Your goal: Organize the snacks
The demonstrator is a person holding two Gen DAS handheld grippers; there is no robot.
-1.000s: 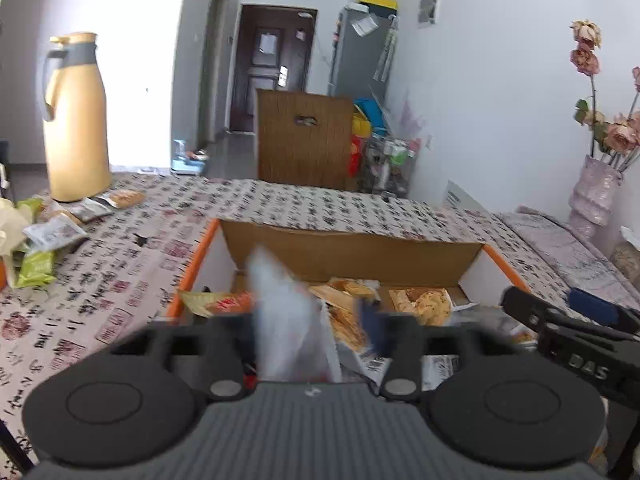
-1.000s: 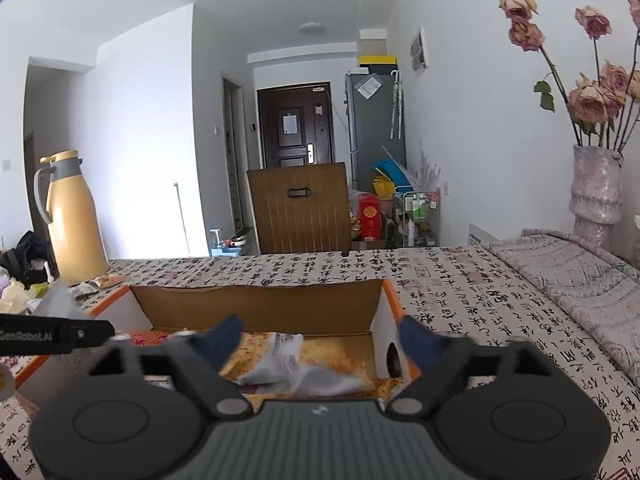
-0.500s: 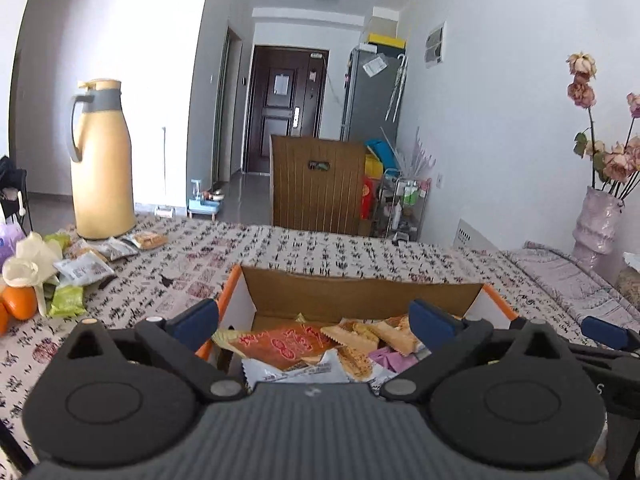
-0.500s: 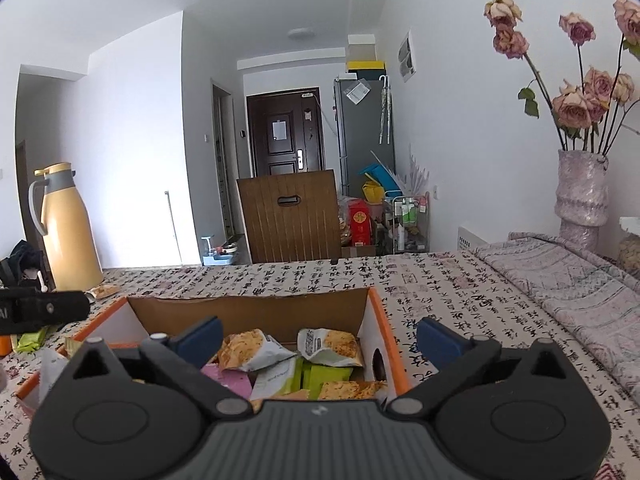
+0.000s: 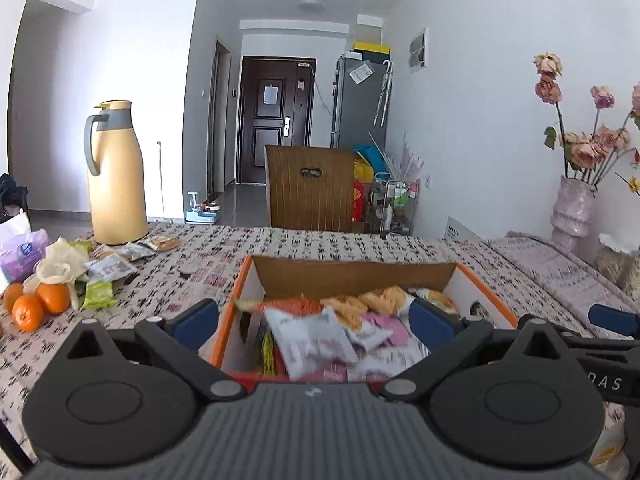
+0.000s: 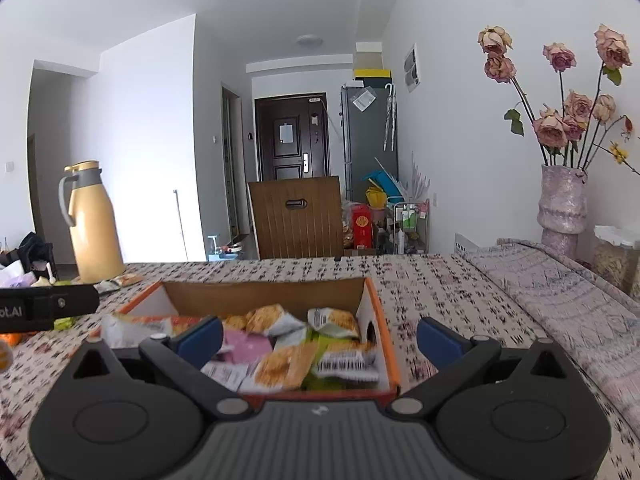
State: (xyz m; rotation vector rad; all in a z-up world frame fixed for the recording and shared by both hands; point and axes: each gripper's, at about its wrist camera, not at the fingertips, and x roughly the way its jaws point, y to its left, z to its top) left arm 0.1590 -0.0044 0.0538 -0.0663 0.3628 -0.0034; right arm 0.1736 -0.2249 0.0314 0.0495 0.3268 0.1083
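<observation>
An open cardboard box (image 5: 356, 270) (image 6: 264, 292) with orange edges sits on the patterned tablecloth, filled with several snack packets (image 5: 320, 332) (image 6: 288, 356). My left gripper (image 5: 314, 322) stands open above the box's near left part, nothing between its blue pads. My right gripper (image 6: 320, 338) is open too, over the box's near right corner, empty. More loose snack packets (image 5: 116, 264) lie on the table at the left, near the flask. The right gripper's arm shows at the right edge of the left wrist view, the left one's at the left edge of the right wrist view.
A tall yellow flask (image 5: 116, 176) stands at the far left of the table. Oranges (image 5: 36, 304) and a purple bag (image 5: 20, 252) lie at the left edge. A vase of dried roses (image 6: 562, 200) stands at the right by the wall. A wooden chair back (image 5: 310, 188) rises beyond the table.
Both grippers let go of snack packets into the box, opened wide, and drew back and up. The packets now lie in the box.
</observation>
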